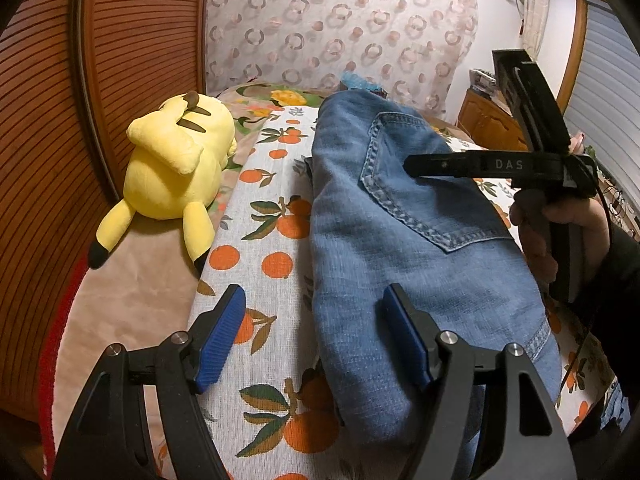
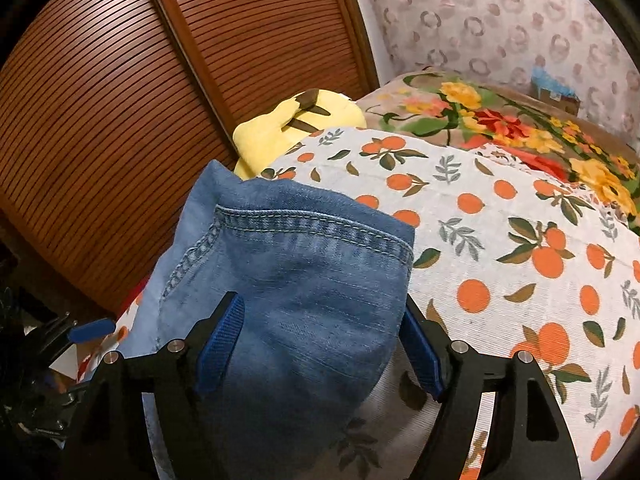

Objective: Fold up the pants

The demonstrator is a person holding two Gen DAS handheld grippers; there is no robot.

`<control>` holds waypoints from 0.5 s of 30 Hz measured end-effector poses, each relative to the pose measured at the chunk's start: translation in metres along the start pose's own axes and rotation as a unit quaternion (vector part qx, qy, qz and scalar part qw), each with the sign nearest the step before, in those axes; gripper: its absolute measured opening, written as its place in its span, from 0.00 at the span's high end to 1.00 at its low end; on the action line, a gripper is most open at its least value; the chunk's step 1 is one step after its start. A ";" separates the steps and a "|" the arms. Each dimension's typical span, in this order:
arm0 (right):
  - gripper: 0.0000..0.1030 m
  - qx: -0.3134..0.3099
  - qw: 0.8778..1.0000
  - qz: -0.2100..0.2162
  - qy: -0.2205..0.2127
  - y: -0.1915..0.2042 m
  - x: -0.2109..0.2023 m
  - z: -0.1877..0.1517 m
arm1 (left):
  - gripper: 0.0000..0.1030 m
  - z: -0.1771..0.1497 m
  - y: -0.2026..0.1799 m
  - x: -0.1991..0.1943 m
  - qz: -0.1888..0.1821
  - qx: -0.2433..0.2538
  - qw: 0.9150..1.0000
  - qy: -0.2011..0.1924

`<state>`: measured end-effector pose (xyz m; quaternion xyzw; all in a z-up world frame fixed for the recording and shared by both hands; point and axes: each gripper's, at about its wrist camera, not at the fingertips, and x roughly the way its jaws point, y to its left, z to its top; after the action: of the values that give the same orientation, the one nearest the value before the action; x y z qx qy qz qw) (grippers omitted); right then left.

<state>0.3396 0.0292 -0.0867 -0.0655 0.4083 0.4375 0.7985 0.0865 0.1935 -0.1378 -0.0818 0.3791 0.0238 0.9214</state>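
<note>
The blue denim pants (image 1: 400, 240) lie folded in a compact stack on the orange-print cloth (image 1: 264, 240), back pocket facing up. My left gripper (image 1: 312, 336) is open and empty over the stack's near left edge, one blue pad above the cloth and one above the denim. My right gripper (image 2: 320, 344) is open, its jaws standing either side of the pants (image 2: 300, 280) just above the denim. The right gripper also shows in the left wrist view (image 1: 432, 166), hovering over the pocket.
A yellow plush toy (image 1: 176, 176) lies left of the cloth, beside a brown slatted wooden panel (image 1: 100, 80). A floral blanket (image 2: 500, 120) covers the bed beyond the cloth. A patterned curtain (image 1: 340, 20) hangs behind. A wooden cabinet (image 1: 488, 120) stands far right.
</note>
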 end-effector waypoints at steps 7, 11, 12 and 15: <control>0.24 0.002 1.000 0.012 0.002 -0.007 0.007 0.004 | 0.30 0.001 0.001 0.001 0.000 -0.001 1.000 0.001; 0.42 -0.012 1.000 0.021 -0.003 -0.004 0.008 0.004 | 0.30 0.000 0.001 0.002 0.001 -0.002 1.000 0.002; 0.46 -0.018 1.000 0.024 -0.005 -0.004 0.007 0.004 | 0.30 0.000 0.002 0.002 0.002 -0.002 1.000 0.002; 0.65 -0.031 0.999 0.025 -0.018 -0.004 0.001 0.002 | 0.30 0.000 0.005 0.003 0.004 -0.005 1.000 0.004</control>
<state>0.3442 0.0283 -0.0869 -0.0723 0.3819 0.4711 0.7918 0.0884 0.1981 -0.1408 -0.0848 0.3826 0.0290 0.9196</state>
